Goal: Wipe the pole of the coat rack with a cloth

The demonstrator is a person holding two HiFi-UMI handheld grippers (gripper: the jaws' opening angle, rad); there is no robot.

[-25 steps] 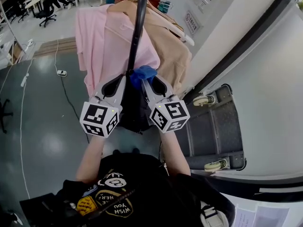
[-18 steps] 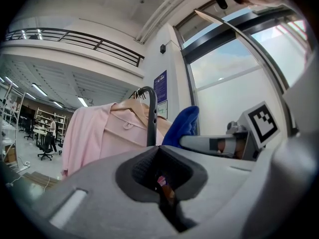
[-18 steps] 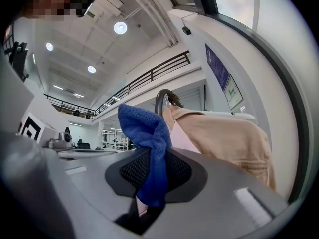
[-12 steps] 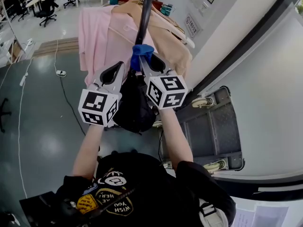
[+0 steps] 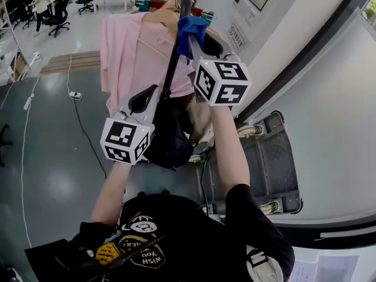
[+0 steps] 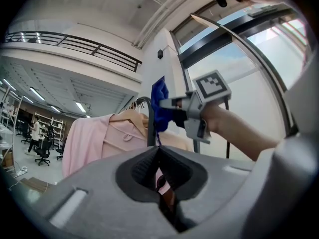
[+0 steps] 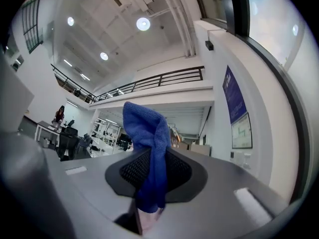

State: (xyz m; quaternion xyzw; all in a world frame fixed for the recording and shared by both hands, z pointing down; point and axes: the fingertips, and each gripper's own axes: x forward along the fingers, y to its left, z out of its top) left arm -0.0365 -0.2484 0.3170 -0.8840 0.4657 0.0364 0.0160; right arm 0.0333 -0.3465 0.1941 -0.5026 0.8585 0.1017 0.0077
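Observation:
The dark coat rack pole [image 5: 174, 57] rises from the middle of the head view to its top edge. My right gripper [image 5: 195, 38] is high on the pole, near its top, shut on a blue cloth [image 5: 190, 26] that presses against the pole. That cloth [image 7: 147, 133] sticks out bunched between the right gripper's [image 7: 153, 166] jaws. Lower down, my left gripper [image 5: 157, 91] sits at the pole and looks shut on it. In the left gripper view the pole [image 6: 150, 128] runs up out of the closed left gripper [image 6: 158, 151], with the blue cloth [image 6: 159, 106] above.
A pink shirt [image 5: 120, 57] and a tan garment [image 5: 218, 40] hang from the rack's top. A black bag [image 5: 167, 140] hangs by the pole below my left gripper. A grey wheeled cart [image 5: 264, 157] stands at the right against the white wall. A cable [image 5: 76, 93] lies on the floor.
My right gripper has slid the blue cloth up the pole, from beside the left gripper to near the top. The left gripper has stayed at about the same spot.

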